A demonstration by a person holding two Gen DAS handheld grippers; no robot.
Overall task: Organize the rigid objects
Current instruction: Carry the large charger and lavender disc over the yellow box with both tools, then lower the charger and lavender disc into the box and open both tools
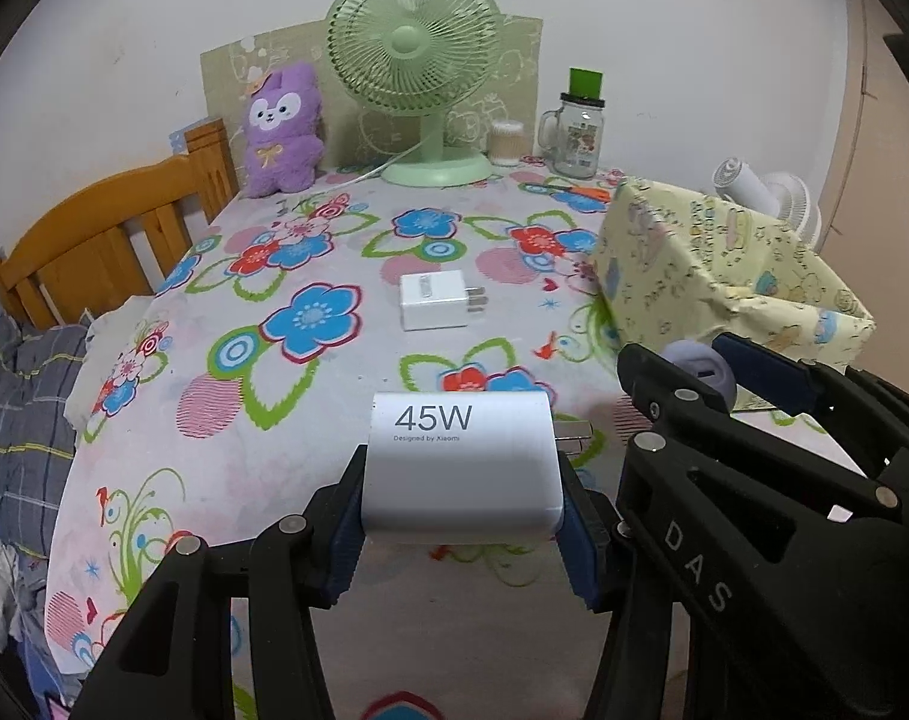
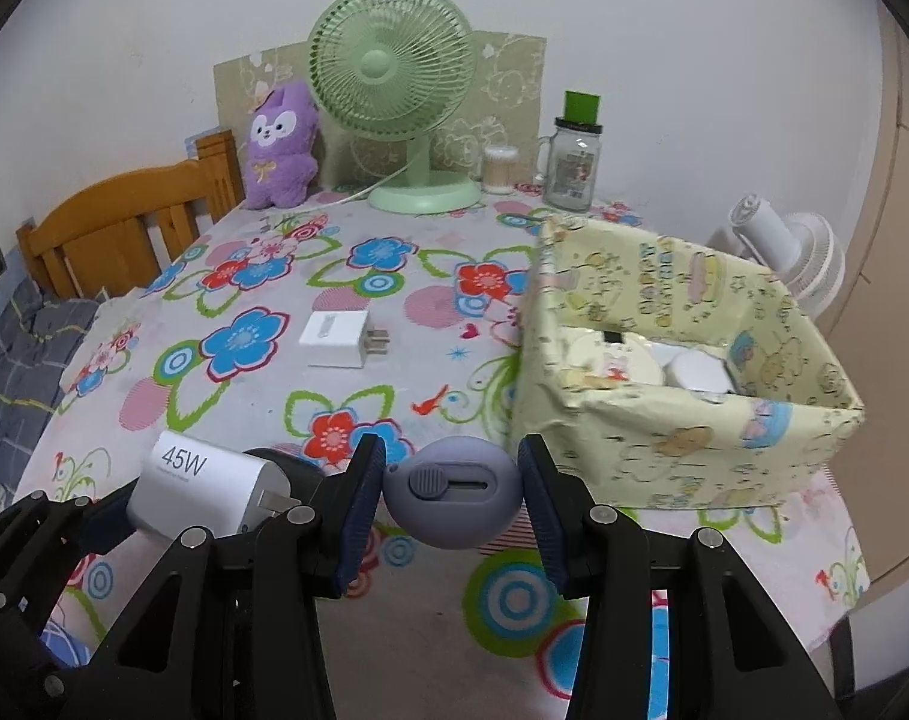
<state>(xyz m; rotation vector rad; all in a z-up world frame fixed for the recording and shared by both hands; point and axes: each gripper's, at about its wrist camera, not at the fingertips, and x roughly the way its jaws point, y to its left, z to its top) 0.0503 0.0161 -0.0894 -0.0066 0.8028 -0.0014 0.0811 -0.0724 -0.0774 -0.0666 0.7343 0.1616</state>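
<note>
My left gripper point(image 1: 461, 516) is shut on a white 45W charger point(image 1: 463, 468), held above the near edge of the flowered table; the charger point(image 2: 199, 483) also shows in the right wrist view at lower left. My right gripper point(image 2: 454, 501) is shut on a small greyish-purple oval cutter with a slider point(image 2: 454, 489), just left of the yellow patterned box point(image 2: 682, 438). In the left wrist view the right gripper point(image 1: 703, 381) appears at right beside that box point(image 1: 694, 276). A second white charger point(image 2: 340, 339) lies on the table's middle, prongs pointing right. Several white objects lie inside the box.
At the back stand a green desk fan point(image 1: 418, 66), a purple plush toy point(image 1: 281, 132), a cotton-swab jar point(image 1: 505, 141) and a glass mug jar point(image 1: 577, 135). Orange scissors point(image 1: 580, 189) lie near the jar. A wooden headboard point(image 1: 100, 234) is left; a white fan point(image 2: 784, 252) stands behind the box.
</note>
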